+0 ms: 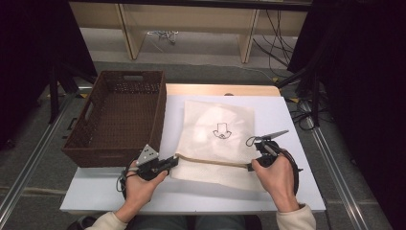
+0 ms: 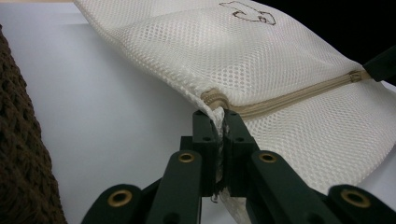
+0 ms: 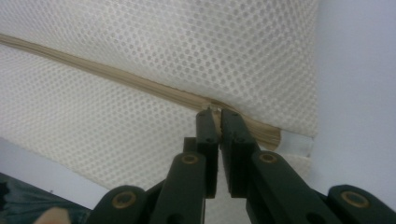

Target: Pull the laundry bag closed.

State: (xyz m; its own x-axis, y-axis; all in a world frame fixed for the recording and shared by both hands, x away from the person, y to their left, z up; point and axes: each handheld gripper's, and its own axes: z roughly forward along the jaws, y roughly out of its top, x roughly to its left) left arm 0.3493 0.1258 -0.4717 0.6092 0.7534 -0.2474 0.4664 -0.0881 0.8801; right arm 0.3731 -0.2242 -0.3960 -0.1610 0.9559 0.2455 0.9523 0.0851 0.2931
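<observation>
The left tongs [image 2: 219, 122] are closed tight on the near left corner of a cream-white mesh laundry bag [image 2: 261, 56], the fabric pinched between the black jaws just below the end of the bag's tan zipper [image 2: 289, 99]. The right tongs [image 3: 215, 116] are likewise clamped shut at the zipper [image 3: 140, 84] near its other end, where a small part of it is caught between the jaw tips; whether that is the pull tab I cannot tell.

In the high view the left tongs [image 1: 173, 161] and right tongs [image 1: 251, 166] hold the zipper line taut between them, a hand on each. The bag [image 1: 218, 120] lies flat on the white desk [image 1: 287, 191], a small dark drawing on its upper side. Just left of the bag sits a dark brown woven rectangular basket [image 1: 81, 139], partly overhanging the desk edge.
</observation>
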